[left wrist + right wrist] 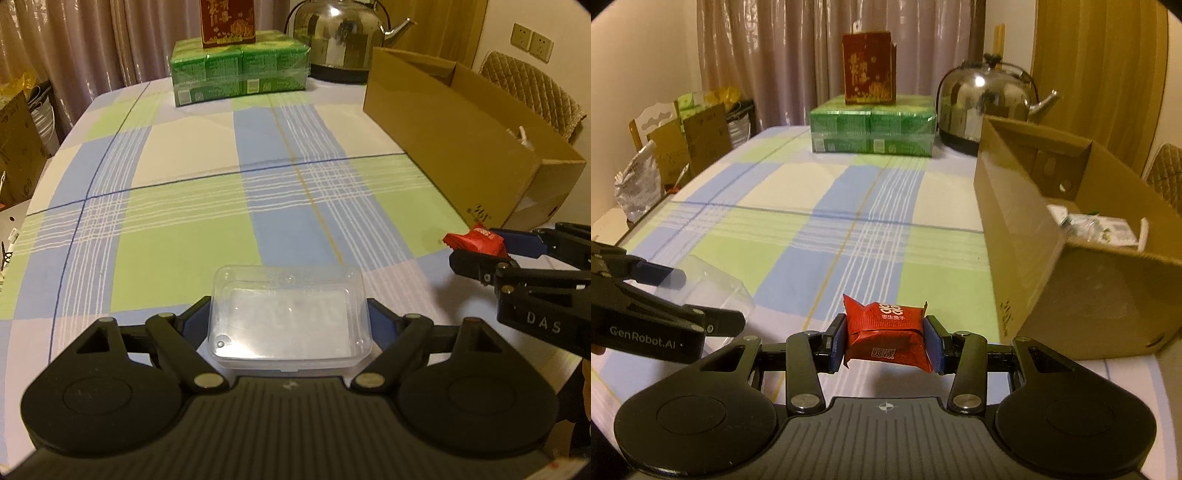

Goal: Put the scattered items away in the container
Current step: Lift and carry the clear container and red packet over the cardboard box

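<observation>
A clear plastic box (290, 332) sits crosswise between the blue pads of my left gripper (288, 314), which is shut on it just above the checked tablecloth (184, 221). My right gripper (886, 339) is shut on a red snack packet (886, 325), held clear of the table. An open cardboard box (1034, 240) stands at the right and holds some white packaged items (1100, 229). In the left wrist view the right gripper (476, 249) with the red packet (472, 240) hovers near the cardboard box's (443, 147) front corner. In the right wrist view the left gripper (709, 295) and the clear box (716, 284) are at the left.
At the table's far end a green shrink-wrapped pack (871, 129) carries a red carton (868, 70), with a steel kettle (986, 103) beside it. A padded chair (535, 92) stands behind the cardboard box. Boxes and bags (683, 147) crowd the floor at the left.
</observation>
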Tool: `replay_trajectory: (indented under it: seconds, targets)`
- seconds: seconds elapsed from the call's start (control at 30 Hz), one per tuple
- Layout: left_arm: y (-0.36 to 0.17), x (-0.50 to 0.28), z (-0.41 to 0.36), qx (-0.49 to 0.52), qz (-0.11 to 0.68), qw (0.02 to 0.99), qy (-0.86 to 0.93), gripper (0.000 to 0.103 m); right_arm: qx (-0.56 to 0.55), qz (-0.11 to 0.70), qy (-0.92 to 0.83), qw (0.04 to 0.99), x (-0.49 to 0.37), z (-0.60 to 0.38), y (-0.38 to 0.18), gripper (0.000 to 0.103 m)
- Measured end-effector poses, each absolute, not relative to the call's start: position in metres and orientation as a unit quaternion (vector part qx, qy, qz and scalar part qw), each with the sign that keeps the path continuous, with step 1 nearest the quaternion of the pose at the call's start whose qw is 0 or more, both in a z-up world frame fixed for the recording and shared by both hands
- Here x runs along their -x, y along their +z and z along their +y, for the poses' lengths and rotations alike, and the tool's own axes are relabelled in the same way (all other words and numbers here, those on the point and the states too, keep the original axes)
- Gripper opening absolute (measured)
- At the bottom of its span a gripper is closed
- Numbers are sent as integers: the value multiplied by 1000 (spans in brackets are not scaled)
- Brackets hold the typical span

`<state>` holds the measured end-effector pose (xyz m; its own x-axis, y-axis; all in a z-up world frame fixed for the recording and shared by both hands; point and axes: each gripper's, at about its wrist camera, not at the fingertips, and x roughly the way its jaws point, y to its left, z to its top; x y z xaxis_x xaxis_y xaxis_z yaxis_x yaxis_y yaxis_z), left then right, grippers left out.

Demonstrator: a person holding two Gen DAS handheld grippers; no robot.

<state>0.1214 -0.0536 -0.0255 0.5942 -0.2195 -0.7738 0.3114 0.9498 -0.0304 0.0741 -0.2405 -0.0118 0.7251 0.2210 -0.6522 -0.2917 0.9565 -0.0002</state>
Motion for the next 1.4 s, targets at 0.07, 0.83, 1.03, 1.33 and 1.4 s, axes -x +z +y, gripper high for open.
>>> replay_trajectory:
  seconds: [0.07, 0.83, 1.03, 1.33, 1.4]
  targets:
    - [-19, -116, -55, -51, 420, 894, -149, 83, 51, 338, 138, 930, -70, -242, -5, 41]
    - [39, -89, -110, -53, 368, 909, -189, 83, 32, 276, 98, 956, -37, -293, 57, 41]
    - [48, -93, -135, -49, 362, 907, -212, 83, 31, 261, 71, 962, -42, -322, 69, 41]
    - [65, -112, -185, -55, 345, 903, -249, 83, 35, 241, 31, 969, -61, -368, 85, 41]
    - [69, -119, -196, -56, 341, 903, -256, 83, 37, 238, 27, 970, -66, -377, 88, 41]
